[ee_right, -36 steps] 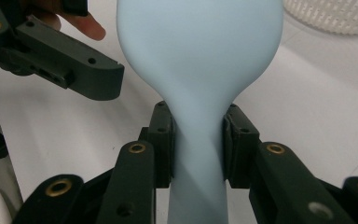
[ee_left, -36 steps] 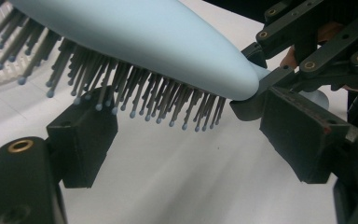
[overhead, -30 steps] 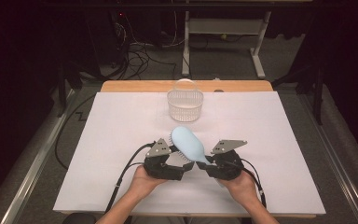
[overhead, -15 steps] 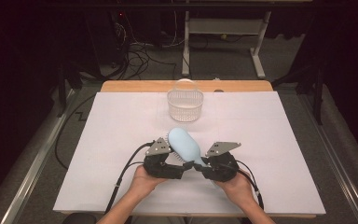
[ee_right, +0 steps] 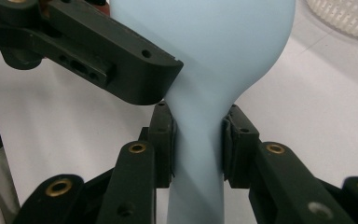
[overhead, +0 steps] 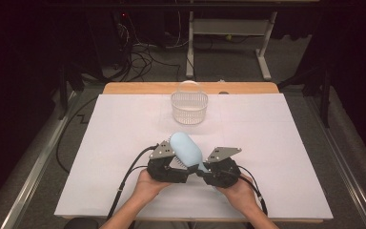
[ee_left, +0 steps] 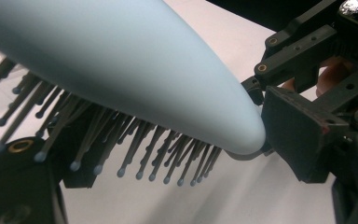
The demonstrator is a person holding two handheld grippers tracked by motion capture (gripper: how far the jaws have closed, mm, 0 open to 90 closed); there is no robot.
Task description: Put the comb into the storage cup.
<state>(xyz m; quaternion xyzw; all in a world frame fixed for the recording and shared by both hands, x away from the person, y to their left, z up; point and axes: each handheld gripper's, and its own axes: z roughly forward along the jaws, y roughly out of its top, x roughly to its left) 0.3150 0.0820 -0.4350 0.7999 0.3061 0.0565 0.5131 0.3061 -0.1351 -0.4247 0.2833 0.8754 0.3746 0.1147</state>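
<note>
While both hands hover low over the white-covered worktop (overhead: pixel 276 157) in the high view, the pale blue plastic hairbrush (overhead: pixel 187 150) sits lifted between the left gripper (overhead: pixel 175 162) and the right gripper (overhead: pixel 205 168), well short of the clear ribbed plastic basket (overhead: pixel 189 106). From the left gripper view, its jaws sit under the grey ball-tipped bristles (ee_left: pixel 135 154); whether they clamp anything I cannot tell. From the right gripper view, the jaws are closed snugly on the brush's neck, so that grip should carry the weight, steady and level, before any move toward the basket.
</note>
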